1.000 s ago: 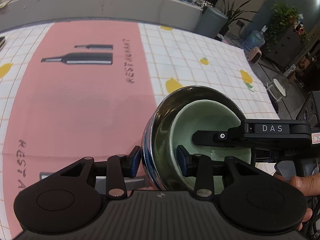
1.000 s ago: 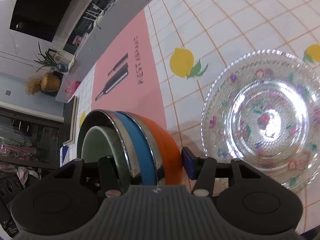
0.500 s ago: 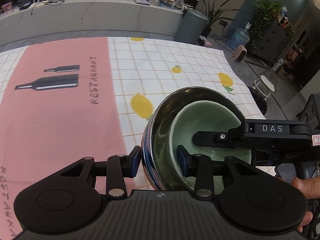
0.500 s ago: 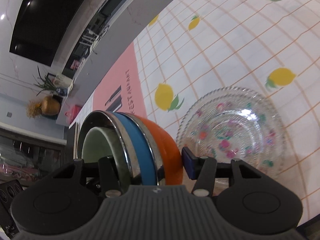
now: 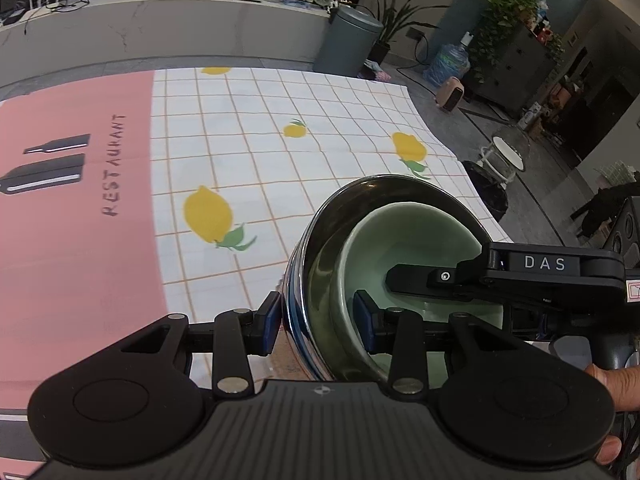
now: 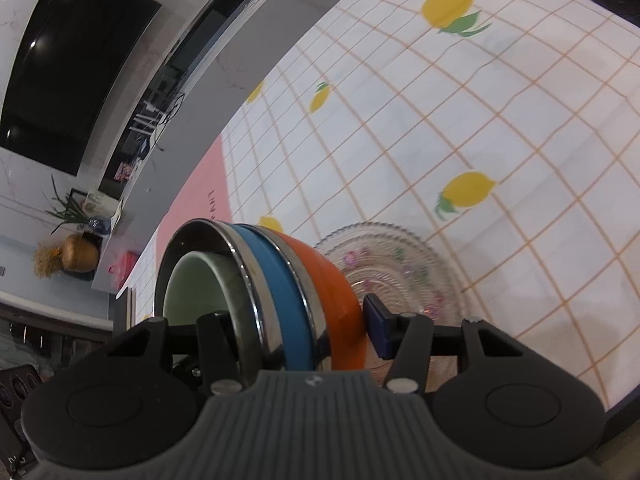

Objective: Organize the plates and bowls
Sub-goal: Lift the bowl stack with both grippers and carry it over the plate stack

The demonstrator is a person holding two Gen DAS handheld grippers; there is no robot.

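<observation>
Lemon-print checked tablecloth [image 5: 320, 120] under everything; my left gripper [image 5: 316, 322] and right gripper [image 6: 304, 320] both clamp the nested steel, blue and orange bowl stack [image 6: 280, 280]; patterned clear glass plate [image 6: 400, 268] sits just beside.

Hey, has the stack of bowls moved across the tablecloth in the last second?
Yes. In the left wrist view the stack of bowls was beside the pink panel and now sits over the lemon grid, nearer the cloth's right edge.
</observation>
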